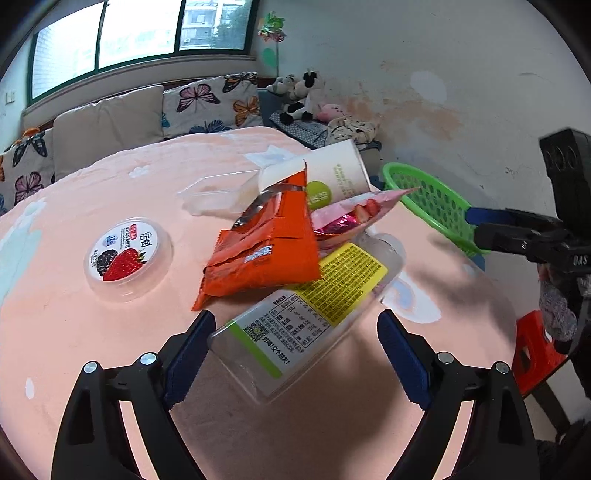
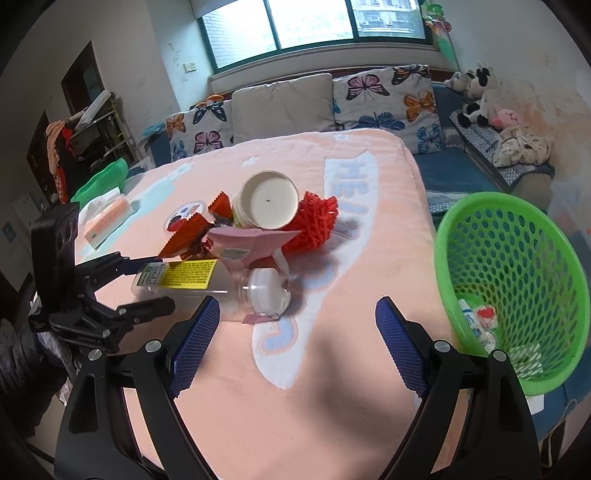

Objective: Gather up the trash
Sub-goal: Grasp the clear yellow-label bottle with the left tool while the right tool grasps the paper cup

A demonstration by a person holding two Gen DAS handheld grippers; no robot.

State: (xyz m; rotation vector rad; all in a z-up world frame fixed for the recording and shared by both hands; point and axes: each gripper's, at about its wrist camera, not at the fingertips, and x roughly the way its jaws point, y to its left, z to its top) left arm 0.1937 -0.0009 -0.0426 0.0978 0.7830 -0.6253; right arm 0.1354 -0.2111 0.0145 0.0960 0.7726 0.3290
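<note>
Daylight fills a green-framed window (image 2: 314,22); below it, butterfly cushions (image 2: 384,99) line a sofa against stained white wall (image 1: 443,74).

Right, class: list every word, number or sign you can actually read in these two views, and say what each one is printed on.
"12": blue patch on the round berry lid.
"HE", partly hidden: white letters on the pink blanket.
"DAS", uncertain: on the right gripper, seen from the left wrist view.
Clear bottle: yellow and white label print and QR code too small to read.
Paper cup: text blurred.
</note>
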